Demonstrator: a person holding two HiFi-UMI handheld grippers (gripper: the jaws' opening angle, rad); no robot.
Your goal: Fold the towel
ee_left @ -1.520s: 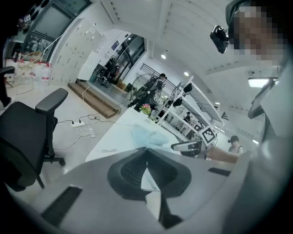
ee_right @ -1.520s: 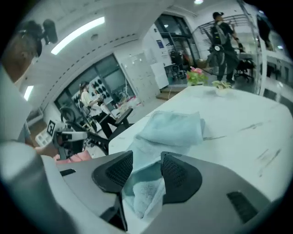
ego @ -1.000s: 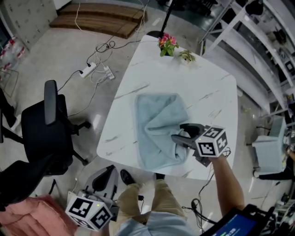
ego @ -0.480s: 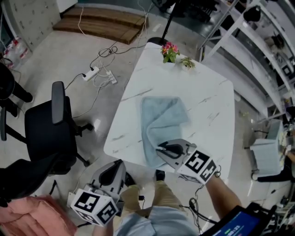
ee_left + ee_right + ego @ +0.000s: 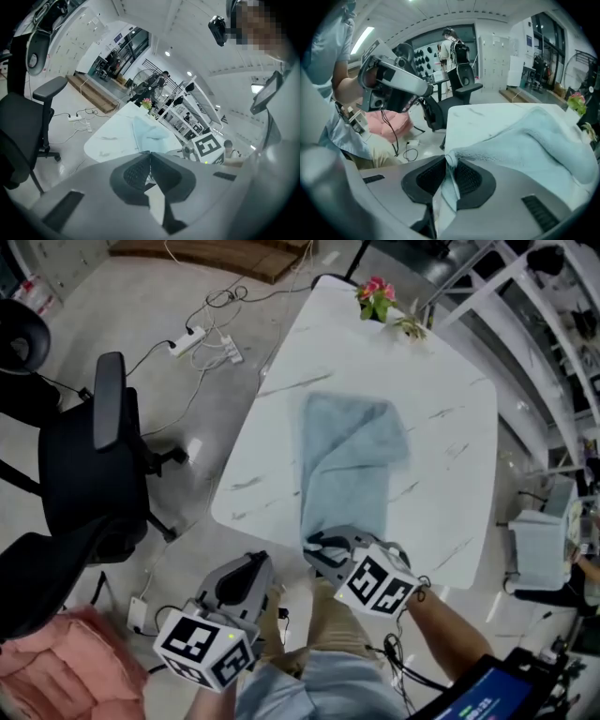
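A light blue towel (image 5: 352, 460) lies partly folded on the white marble table (image 5: 450, 409), its long side running towards me. At the table's near edge my right gripper (image 5: 314, 547) pinches the towel's near corner (image 5: 449, 164). The cloth sits between the pads while the jaws are opening slightly. The rest of the towel (image 5: 534, 145) spreads away to the right in the right gripper view. My left gripper (image 5: 248, 568) hangs off the table by my legs, shut and empty (image 5: 150, 157). From there the towel (image 5: 147, 133) shows far ahead on the table.
A black office chair (image 5: 94, 465) stands left of the table. Cables and a power strip (image 5: 192, 338) lie on the floor behind it. Pink flowers (image 5: 375, 296) stand at the table's far corner. White shelving (image 5: 553, 315) lines the right. A pink cushion (image 5: 47, 662) lies near left.
My right gripper has swung from the towel's right side to its near corner and closed on it. The left gripper has come up a little beside my legs.
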